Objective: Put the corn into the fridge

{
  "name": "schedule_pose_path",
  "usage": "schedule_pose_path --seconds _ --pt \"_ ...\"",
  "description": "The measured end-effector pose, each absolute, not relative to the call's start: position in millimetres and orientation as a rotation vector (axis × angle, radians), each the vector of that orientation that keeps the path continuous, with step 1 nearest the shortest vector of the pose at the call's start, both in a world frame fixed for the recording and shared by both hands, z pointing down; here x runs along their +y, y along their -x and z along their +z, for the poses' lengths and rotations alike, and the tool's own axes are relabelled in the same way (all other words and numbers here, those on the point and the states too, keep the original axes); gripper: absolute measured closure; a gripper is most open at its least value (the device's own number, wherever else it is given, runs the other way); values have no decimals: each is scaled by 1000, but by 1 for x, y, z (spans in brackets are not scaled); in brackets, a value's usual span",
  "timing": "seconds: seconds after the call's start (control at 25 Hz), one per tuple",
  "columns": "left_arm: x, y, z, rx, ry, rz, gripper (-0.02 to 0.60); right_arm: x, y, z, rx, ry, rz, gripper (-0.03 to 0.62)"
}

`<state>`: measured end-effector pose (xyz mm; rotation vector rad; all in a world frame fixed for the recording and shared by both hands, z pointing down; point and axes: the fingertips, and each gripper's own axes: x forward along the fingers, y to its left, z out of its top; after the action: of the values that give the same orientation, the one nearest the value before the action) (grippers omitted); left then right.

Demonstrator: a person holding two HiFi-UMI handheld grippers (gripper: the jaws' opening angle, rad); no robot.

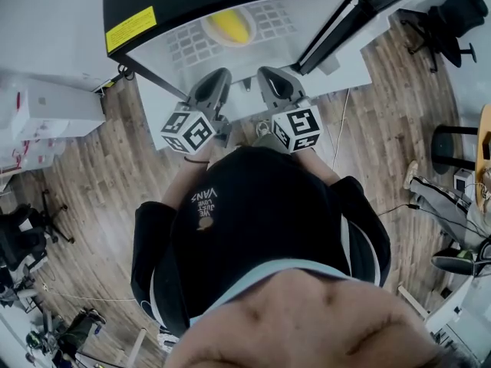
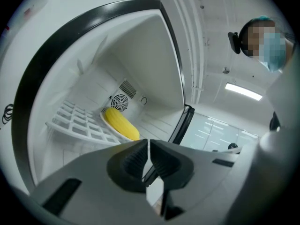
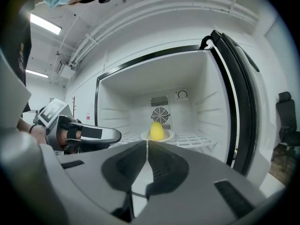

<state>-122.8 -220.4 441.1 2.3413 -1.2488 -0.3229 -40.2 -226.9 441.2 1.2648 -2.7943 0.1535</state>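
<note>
The yellow corn point(image 1: 232, 24) lies on a white plate point(image 3: 168, 136) on the fridge's wire shelf point(image 2: 77, 123), in front of the round fan grille. The same corn point(image 2: 121, 123) shows in the left gripper view and, end on, as corn point(image 3: 157, 131) in the right gripper view. Both grippers are held level outside the open fridge, side by side. My left gripper point(image 2: 149, 146) is shut and empty. My right gripper point(image 3: 147, 146) is shut with nothing between its jaws. In the head view the left gripper point(image 1: 211, 90) and right gripper point(image 1: 275, 83) sit just before the fridge opening.
The fridge door point(image 1: 360, 18) stands swung open at the right, its dark gasket edge point(image 3: 239, 102) close by the right gripper. The black fridge frame point(image 2: 51, 55) rims the white cavity. Wood floor point(image 1: 100, 182), office chairs point(image 1: 453, 21) and boxes surround the person.
</note>
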Motion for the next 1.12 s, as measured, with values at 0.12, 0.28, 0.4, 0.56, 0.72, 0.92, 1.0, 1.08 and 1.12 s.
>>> schedule_pose_path --seconds 0.12,0.28,0.4,0.56,0.72,0.92,1.0,1.08,1.12 --pt "-218 122 441 -1239 -2360 -312 552 -222 41 442 -2793 -1269 147 574" --pt "-215 121 444 -1220 -2367 -301 552 -218 41 444 -2788 -1281 144 574" --pt "-213 120 446 -1210 -2373 -290 552 -215 40 445 -2787 -1291 145 576" --pt "-211 117 450 -1195 -2380 -278 552 -211 38 447 -2783 -1300 151 577" --pt "-206 118 452 -1202 -2405 -256 552 -207 39 449 -2783 -1307 148 579" --pt "-202 121 452 -1207 -2424 -253 552 -203 40 454 -2776 -1306 156 579" --pt "-201 120 453 -1205 -2420 -255 552 -201 38 456 -2770 -1306 161 579" --pt "-199 119 454 -1203 -2421 -255 552 -199 36 456 -2769 -1308 167 579" --pt "-199 118 454 -1202 -2422 -256 552 -198 35 456 -2771 -1309 169 579"
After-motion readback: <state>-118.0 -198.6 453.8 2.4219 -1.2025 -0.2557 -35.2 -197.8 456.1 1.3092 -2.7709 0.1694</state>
